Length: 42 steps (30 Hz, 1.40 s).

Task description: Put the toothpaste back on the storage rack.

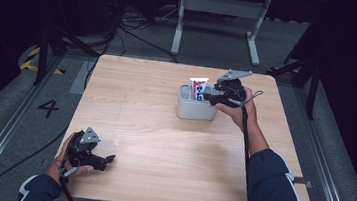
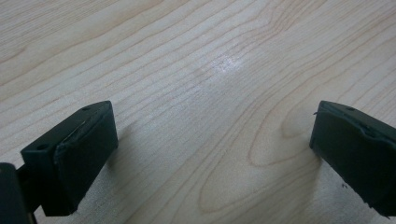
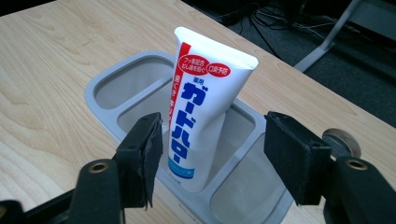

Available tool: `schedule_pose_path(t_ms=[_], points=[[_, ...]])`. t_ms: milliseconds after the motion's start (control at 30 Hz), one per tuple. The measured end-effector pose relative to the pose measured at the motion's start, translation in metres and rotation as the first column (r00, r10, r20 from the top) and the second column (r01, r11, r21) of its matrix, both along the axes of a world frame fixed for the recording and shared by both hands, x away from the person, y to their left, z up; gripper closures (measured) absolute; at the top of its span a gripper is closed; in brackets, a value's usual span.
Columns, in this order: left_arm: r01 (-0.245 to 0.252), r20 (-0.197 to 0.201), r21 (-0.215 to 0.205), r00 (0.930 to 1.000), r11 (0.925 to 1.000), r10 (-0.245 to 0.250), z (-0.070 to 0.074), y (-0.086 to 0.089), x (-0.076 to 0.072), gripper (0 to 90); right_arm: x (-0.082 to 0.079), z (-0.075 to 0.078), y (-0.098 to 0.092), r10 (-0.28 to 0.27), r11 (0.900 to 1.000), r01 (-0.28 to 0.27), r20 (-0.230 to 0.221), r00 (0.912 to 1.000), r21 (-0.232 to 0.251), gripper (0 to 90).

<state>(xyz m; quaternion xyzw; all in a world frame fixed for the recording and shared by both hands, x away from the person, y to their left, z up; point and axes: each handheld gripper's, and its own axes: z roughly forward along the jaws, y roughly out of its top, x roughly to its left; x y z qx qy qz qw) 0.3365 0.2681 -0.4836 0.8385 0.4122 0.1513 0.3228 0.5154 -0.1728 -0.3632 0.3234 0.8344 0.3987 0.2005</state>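
From the high view, the right gripper sits at the right end of a grey organizer that stands a little right of the middle of the wooden desk, and a white toothpaste tube stands upright in it, cap end down. The left gripper rests well apart near the desk's front left corner, probably parked out of the way as this looks like one-handed work. In the left gripper view its jaws stand wide open over bare wood, nothing between them. In the right gripper view the toothpaste tube leans in the organizer's middle compartment; the right jaws flank it, open, with the pads clear of it, so I judge the tube set down and let go.
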Motion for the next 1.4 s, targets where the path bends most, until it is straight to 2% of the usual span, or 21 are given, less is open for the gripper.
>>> schedule_pose_path(t_ms=[133, 267, 467, 700, 733, 800, 967, 1233, 1400], points=[[0.000, 0.000, 0.000, 1.0000, 1.0000, 0.000, 0.000, 0.000, 0.000, 1.3, -0.007, 0.005, -0.002, 0.008, 1.000, -0.008, 0.010, 0.9999, -0.017, 37.0], [0.000, 0.000, 0.000, 1.0000, 1.0000, 0.000, 0.000, 0.000, 0.000, 1.3, -0.013, 0.009, -0.003, 0.022, 1.000, -0.021, 0.022, 0.9995, -0.014, 36.4], [0.000, 0.000, 0.000, 1.0000, 1.0000, 0.000, 0.000, 0.000, 0.000, 1.3, -0.028, 0.013, 0.000, 0.044, 0.997, -0.040, 0.055, 0.9975, -0.072, 35.2], [-0.001, 0.000, 0.000, 1.0000, 1.0000, 0.001, 0.000, 0.000, 0.000, 1.3, -0.045, 0.014, -0.002, 0.069, 0.993, -0.062, 0.071, 0.9951, -0.101, 34.4], [0.008, 0.014, 0.010, 0.9999, 0.9999, -0.008, 0.000, 0.001, 0.001, 1.3, -0.047, 0.014, -0.003, 0.070, 0.992, -0.062, 0.074, 0.9947, -0.106, 34.4], [0.005, 0.014, 0.012, 0.9999, 0.9999, -0.005, 0.000, 0.001, 0.001, 1.3, -0.053, 0.014, -0.004, 0.075, 0.991, -0.066, 0.079, 0.9940, -0.115, 34.2], [0.004, 0.012, 0.012, 0.9999, 0.9999, -0.004, 0.000, 0.001, 0.001, 1.3, -0.064, 0.011, -0.009, 0.090, 0.987, -0.077, 0.085, 0.9924, -0.137, 33.8], [0.004, 0.012, 0.012, 0.9999, 0.9999, -0.004, 0.000, 0.001, 0.001, 1.3, -0.082, 0.001, -0.023, 0.119, 0.981, -0.107, 0.070, 0.9904, -0.163, 33.8], [0.004, 0.012, 0.012, 0.9999, 0.9999, -0.004, 0.000, 0.001, 0.001, 1.2, -0.094, -0.008, -0.032, 0.131, 0.971, -0.114, 0.069, 0.9889, -0.208, 32.5]])
